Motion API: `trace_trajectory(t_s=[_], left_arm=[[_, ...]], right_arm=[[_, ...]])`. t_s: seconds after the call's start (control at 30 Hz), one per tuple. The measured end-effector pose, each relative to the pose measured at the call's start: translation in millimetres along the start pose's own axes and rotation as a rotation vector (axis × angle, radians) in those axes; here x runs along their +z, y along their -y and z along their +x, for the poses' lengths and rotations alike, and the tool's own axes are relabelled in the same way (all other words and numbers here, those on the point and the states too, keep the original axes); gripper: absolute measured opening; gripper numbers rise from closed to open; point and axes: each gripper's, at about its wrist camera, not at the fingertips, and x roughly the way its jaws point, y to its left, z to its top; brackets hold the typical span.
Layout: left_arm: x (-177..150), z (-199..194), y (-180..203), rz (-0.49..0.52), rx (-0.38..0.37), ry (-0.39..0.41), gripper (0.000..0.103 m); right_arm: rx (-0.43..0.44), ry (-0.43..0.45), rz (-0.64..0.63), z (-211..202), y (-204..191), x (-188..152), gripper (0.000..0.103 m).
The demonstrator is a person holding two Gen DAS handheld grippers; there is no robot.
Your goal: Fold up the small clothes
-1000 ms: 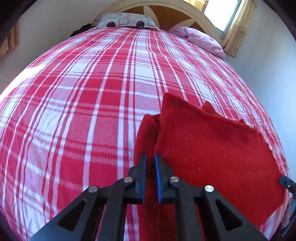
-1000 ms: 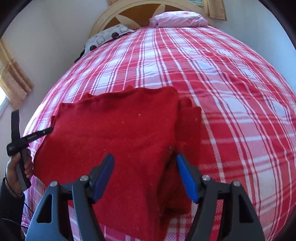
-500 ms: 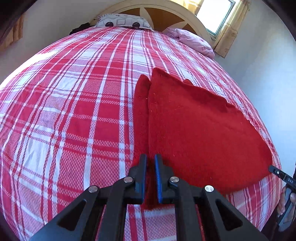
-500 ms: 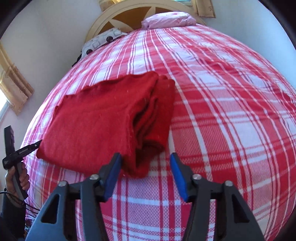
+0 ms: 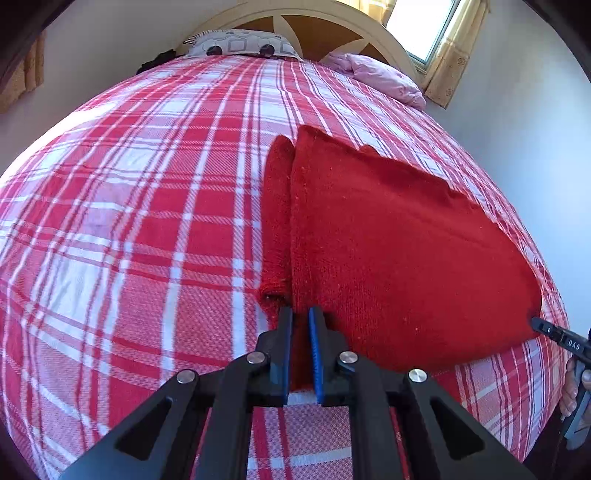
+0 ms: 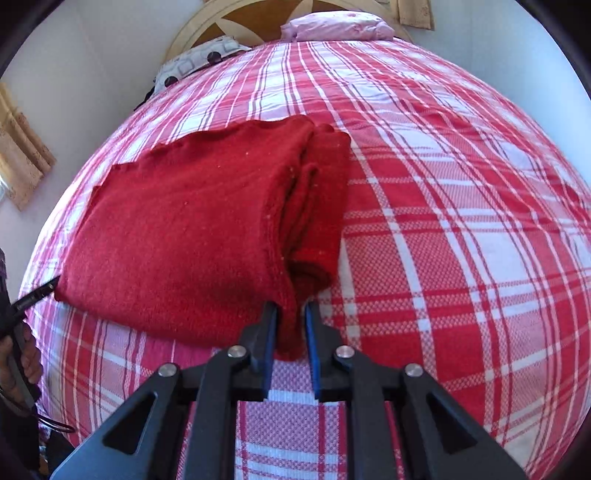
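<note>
— Red knit, folded: the red sweater (image 5: 399,251) lay on the plaid bedspread (image 5: 129,221), at the foot end, well away from the headboard (image 5: 295,22). What had changed?

— The right tool (image 6: 290,314) stood wide a second earlier, over the sweater's middle. Its jaws had just been closing, and now they pinched the near corner of the sweater (image 6: 192,229) by the stacked fold. The left tool (image 5: 300,317) was clenched on the opposite near corner, as it had been all along. In both views the sweater sat farther up than before, so more bedspread (image 6: 461,258) showed below it.

— Anything you couldn't make out?

— How many layers each tool caught; the cloth vanished between the blue pads. The sweater's underside was hidden. At the sweater's far corner in the left view, only the tip of the other tool and part of a hand (image 5: 574,387) showed, cut off by the edge. The patterned pillow (image 5: 243,44) and pink pillow (image 5: 380,75) by the headboard were small and distorted.
</note>
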Motion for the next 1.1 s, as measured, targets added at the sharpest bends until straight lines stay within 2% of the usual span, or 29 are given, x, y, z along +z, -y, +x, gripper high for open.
trace_trajectory(t_s=[0.1, 0.17, 0.27, 0.4, 0.63, 0.73, 0.77, 0.87, 0.93, 1.0, 1.07, 1.1], left_arm=[[6, -14, -3, -0.014, 0.028, 0.063, 0.009], [9, -9, 0, 0.004, 0.037, 0.047, 0.009], [7, 9, 3, 0.025, 0.055, -0.012, 0.009], [0, 9, 9, 0.051, 0.089, 0.024, 0.009], [-4, 10, 12, 0.082, 0.102, 0.048, 0.010], [-8, 8, 17, 0.112, 0.122, 0.067, 0.010], [-9, 8, 17, 0.118, 0.127, 0.069, 0.010], [-8, 7, 16, 0.104, 0.123, 0.063, 0.010], [-8, 5, 15, 0.100, 0.120, 0.059, 0.011], [-11, 4, 15, 0.108, 0.133, 0.062, 0.022], [-13, 4, 12, 0.093, 0.185, 0.074, 0.066], [-13, 5, 8, 0.065, 0.210, 0.074, 0.073]], right_arm=[[-0.003, 0.016, -0.005, -5, 0, 0, 0.018], [-0.014, 0.028, 0.001, -9, -1, 0, 0.023], [-0.009, 0.022, 0.016, -7, 0, 0, 0.023], [-0.019, 0.022, 0.007, -2, -4, -5, 0.026], [-0.021, 0.023, 0.018, -2, -2, -7, 0.030], [-0.060, 0.066, 0.012, -12, -7, -9, 0.044], [-0.066, 0.086, 0.005, -16, -9, -10, 0.052], [-0.054, 0.138, -0.017, -31, -18, -12, 0.054], [-0.081, 0.183, -0.051, -40, -27, -11, 0.054], [-0.083, 0.213, -0.090, -47, -37, -9, 0.055], [-0.070, 0.228, -0.120, -47, -47, -6, 0.061], [-0.064, 0.227, -0.130, -44, -51, -4, 0.063]])
